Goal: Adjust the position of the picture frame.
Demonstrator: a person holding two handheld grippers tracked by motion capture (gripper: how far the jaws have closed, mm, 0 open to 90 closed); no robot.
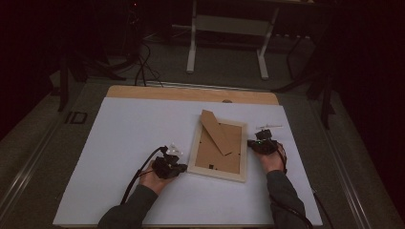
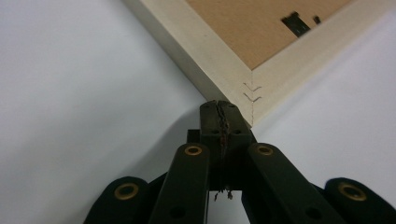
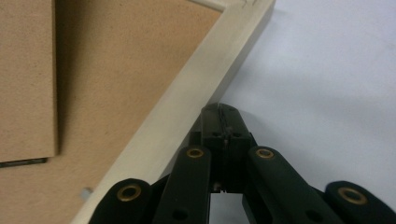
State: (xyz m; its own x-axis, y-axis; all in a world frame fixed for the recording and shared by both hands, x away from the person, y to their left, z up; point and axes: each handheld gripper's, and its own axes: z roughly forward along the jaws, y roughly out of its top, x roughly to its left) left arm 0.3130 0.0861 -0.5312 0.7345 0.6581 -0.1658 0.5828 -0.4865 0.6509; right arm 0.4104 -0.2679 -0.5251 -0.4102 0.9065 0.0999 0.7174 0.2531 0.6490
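A pale wooden picture frame point(image 1: 193, 160) lies face down on the white table cover point(image 1: 133, 129), its brown backing board point(image 1: 215, 155) up and its stand flap point(image 1: 217, 131) folded out. My left gripper point(image 1: 180, 167) is shut, with nothing between its jaws. Its tips sit at the frame's near left corner point(image 2: 254, 93). My right gripper point(image 1: 252, 143) is shut too, its tips against the outer side of the frame's right rail point(image 3: 205, 79). In the left gripper view my left gripper point(image 2: 219, 106) points at the corner joint. In the right gripper view my right gripper point(image 3: 219, 109) touches the rail's edge.
A small clear plastic piece point(image 1: 173, 150) lies just behind the left hand. A thin white strip point(image 1: 268, 126) lies behind the right hand. The wooden table edge point(image 1: 191, 94) runs along the back. A white desk frame point(image 1: 229, 28) and cables stand on the floor beyond.
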